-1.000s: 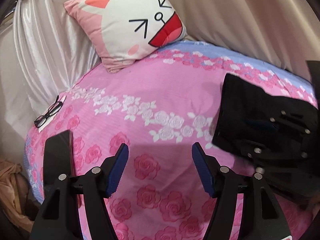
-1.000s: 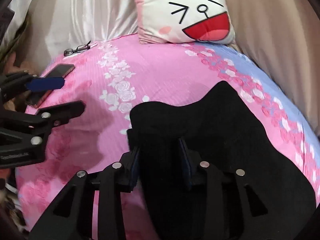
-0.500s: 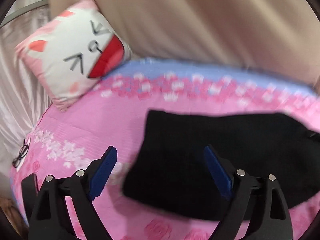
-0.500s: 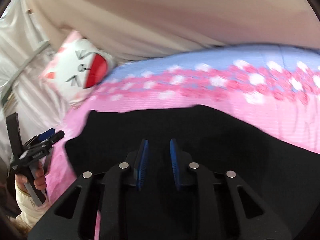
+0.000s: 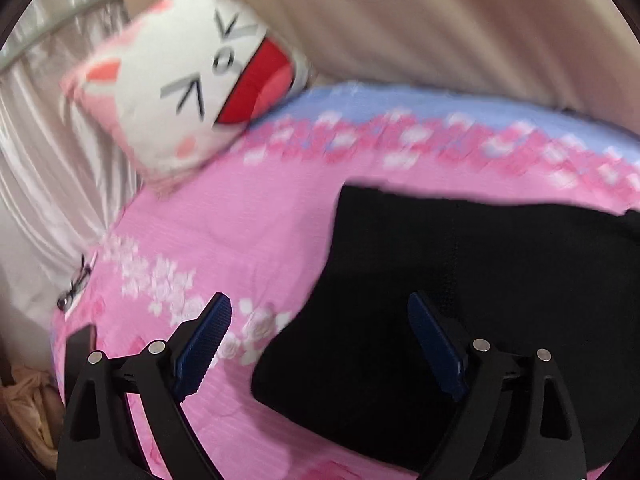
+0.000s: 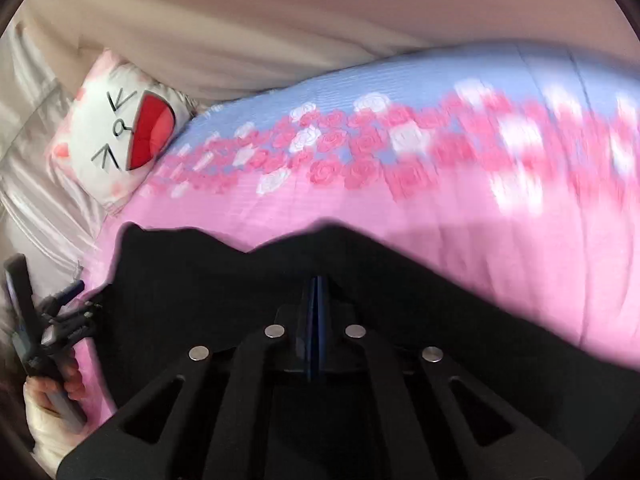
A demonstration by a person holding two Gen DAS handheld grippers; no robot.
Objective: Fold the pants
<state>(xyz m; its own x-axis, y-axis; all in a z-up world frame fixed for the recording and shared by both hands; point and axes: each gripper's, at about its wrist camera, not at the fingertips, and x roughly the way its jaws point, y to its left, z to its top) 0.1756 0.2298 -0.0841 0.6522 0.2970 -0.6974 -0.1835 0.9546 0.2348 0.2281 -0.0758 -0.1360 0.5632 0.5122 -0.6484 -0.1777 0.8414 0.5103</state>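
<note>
The black pants (image 5: pixel 460 300) lie folded on the pink floral bedspread (image 5: pixel 240 232), filling the lower right of the left wrist view. My left gripper (image 5: pixel 320 344) is open, its jaws astride the pants' left edge, just above the cloth. In the right wrist view the pants (image 6: pixel 240 288) spread across the lower half. My right gripper (image 6: pixel 318 300) is shut, its blue pads pressed together over the black cloth; whether cloth is pinched between them cannot be told. The left gripper (image 6: pixel 68 304) shows at the far left, held in a hand.
A white and pink cat-face cushion (image 5: pixel 192 92) leans at the head of the bed, also in the right wrist view (image 6: pixel 120 144). Glasses (image 5: pixel 76 284) lie at the bed's left edge. Beige and silvery curtains (image 5: pixel 440 20) hang behind the bed.
My right gripper's jaws have closed from a narrow gap to fully shut over the pants. Both cameras swung; the left gripper stays open and has shifted slightly leftward relative to the pants.
</note>
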